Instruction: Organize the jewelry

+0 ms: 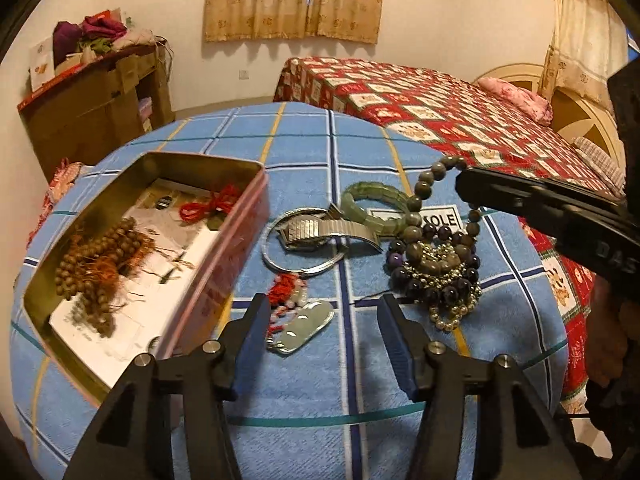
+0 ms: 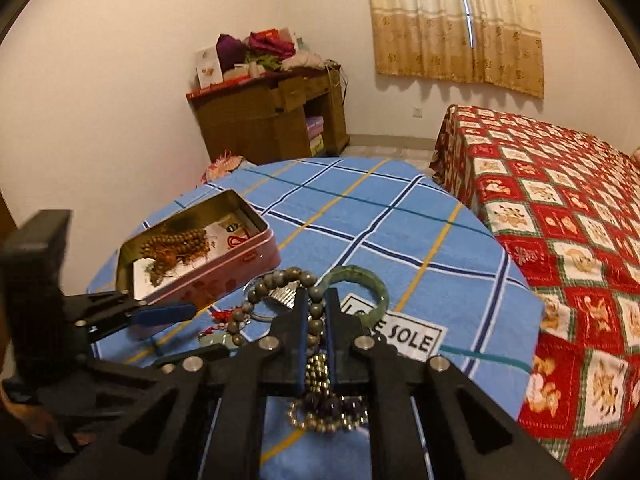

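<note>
Right gripper (image 2: 316, 312) fingers are pinching the grey-brown round-bead bracelet (image 1: 426, 184), lifting it towards the pink metal tin (image 1: 224, 240); left gripper (image 1: 320, 308) is waiting wide

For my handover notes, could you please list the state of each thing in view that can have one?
Tin box: open, lidless, wooden beads inside.
Grey bead bracelet: pinched, partly lifted off the pile.
Right gripper: shut on grey bead bracelet.
Left gripper: open, empty.
Green jade bangle: lying flat on the cloth.
Metal watch: lying on the cloth.
</note>
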The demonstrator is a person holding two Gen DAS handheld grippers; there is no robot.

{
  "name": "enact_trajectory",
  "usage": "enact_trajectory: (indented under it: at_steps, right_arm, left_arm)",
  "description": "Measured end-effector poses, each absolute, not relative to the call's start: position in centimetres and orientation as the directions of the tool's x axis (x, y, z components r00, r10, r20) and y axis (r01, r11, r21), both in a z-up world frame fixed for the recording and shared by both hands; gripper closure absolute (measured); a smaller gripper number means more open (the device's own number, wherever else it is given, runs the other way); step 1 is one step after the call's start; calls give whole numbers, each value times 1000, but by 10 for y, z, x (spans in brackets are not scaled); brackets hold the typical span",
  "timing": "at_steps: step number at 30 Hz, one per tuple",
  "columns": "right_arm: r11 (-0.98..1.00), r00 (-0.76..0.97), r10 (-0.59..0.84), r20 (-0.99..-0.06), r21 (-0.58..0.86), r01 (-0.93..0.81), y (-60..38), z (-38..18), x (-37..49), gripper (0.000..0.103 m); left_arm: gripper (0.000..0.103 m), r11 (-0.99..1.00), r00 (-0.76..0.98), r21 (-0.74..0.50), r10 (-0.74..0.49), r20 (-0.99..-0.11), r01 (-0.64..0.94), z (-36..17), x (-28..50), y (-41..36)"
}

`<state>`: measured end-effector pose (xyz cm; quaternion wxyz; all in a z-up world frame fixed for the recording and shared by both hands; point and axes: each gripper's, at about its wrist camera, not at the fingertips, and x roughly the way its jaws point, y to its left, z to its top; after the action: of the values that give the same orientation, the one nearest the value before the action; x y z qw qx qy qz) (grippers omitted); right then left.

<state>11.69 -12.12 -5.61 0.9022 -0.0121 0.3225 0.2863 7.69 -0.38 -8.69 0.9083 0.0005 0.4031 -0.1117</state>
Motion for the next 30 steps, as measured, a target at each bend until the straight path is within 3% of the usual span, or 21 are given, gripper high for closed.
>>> enact_trajectory:
  at_steps: [4, 8, 9, 10, 13, 14, 30]
  right_arm:
    - [835, 631, 523, -573, 199, -512, -128, -59, 116, 93]
    - [834, 630, 525, -572, 199, -514, -131, -60, 115, 93]
    - [834, 630, 526, -572, 201, -514, -130, -60, 115, 93]
    - [834, 631, 526, -570, 201, -513, -131, -60, 115, 93]
    - [835, 635, 527, -565, 205, -511, -134, -58, 114, 93]
    - [835, 636, 526, -564, 202, -512, -134, -57, 114, 93]
    - [823, 650, 535, -539, 162, -544, -118, -35, 110, 93]
  left_arm:
    - [47, 984, 601, -69, -157, -784, 166, -102, 90, -5]
    - [49, 981, 585, -116, -184, -790, 153, -105, 99, 1]
    - [53, 983, 585, -105, -174, -792, 149, -105, 99, 1]
    - [70, 984, 586, -93, -166, -793, 152, -105, 98, 0]
    - [81, 981, 594, -84, -174, -785, 175, -104, 91, -2]
    - [102, 981, 603, -83, -175, -778, 178, -102, 88, -2]
    - [103, 979, 722, -85, -196, -664, 187, -38, 70, 27]
